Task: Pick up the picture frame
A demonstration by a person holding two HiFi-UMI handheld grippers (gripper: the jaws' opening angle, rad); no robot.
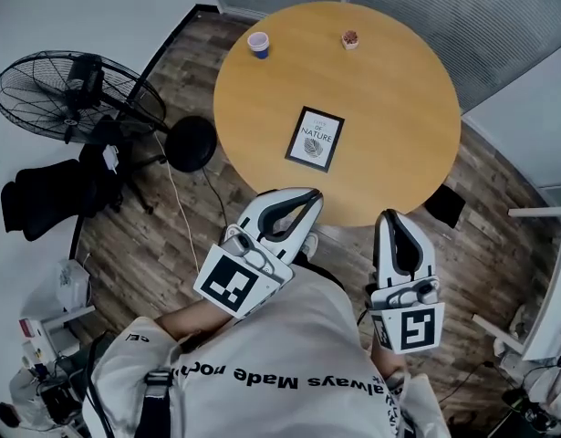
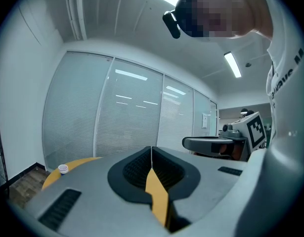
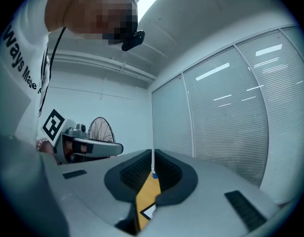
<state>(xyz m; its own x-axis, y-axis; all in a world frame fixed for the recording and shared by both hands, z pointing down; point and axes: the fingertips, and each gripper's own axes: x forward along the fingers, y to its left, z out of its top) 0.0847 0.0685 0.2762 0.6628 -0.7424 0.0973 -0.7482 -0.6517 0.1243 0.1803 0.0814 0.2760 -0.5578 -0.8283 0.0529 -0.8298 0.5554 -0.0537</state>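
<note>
**Head view: picture frame not yet reached, both hand-held grippers closed and empty**

**Task item.** The picture frame (image 1: 315, 139) lies flat on the round wooden counter (image 1: 389, 108), a little nearer the person than the middle and turned slightly off square. It has a dark border and a pale print. Nothing touches it.

**Left hand-held gripper (image 1: 307, 195).** Its tips hang at the counter's near rim, short of the frame and apart from it. The left gripper view shows the two jaws met along a single seam with nothing between them, so it is closed and empty.

**Right hand-held gripper (image 1: 390, 215).** It is held beside the left one, with its tips about at the counter's near edge and farther from the frame. The right gripper view shows the jaws together with nothing caught between them.

**Other items.** A paper cup (image 1: 258, 44) and a small object (image 1: 350, 39), too small to identify, stand at the far side of the counter, well apart from the frame. A fan (image 1: 75, 94) stands on the floor to the left of the counter.

**Progress.** The task is judged to be at the approach stage. No part of the pick-up is done: there is no contact, no grip and no lift. What is left is to carry one hand-held gripper out over the frame, open its jaws, take an edge and raise the frame clear. Because the frame lies flat on the wood, getting a jaw under or around its border is likely to be the hard part.
</note>
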